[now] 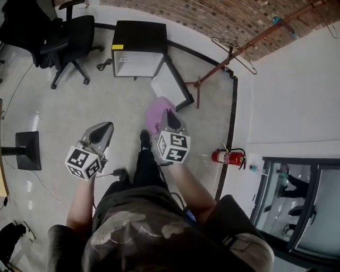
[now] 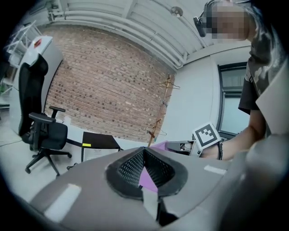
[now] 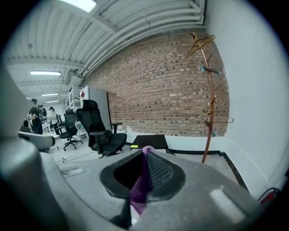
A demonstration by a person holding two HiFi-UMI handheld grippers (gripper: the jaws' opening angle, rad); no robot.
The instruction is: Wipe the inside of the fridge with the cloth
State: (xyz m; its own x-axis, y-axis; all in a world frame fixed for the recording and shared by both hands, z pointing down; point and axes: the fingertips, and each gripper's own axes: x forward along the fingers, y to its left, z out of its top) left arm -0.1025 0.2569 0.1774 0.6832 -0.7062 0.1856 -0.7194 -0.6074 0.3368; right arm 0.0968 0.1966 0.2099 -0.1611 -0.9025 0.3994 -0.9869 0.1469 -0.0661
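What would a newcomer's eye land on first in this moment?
The purple cloth stands out first, pinched in the right gripper just ahead of the person's feet. Beyond it, at the top of the head view, the small black fridge has its door swung open, showing a white interior. A red fire extinguisher is the bright spot off to the right.

Cloth (image 1: 155, 114) purple. Fridge (image 1: 139, 36) blk outside, white inside. Left gripper (image 1: 108, 126), right gripper (image 1: 169, 113) grey w/ blk-white square markers. Extinguisher (image 1: 225, 156) red. Wall (image 1: 223, 16) red-brown brick. Chair (image 1: 74, 34) blk.
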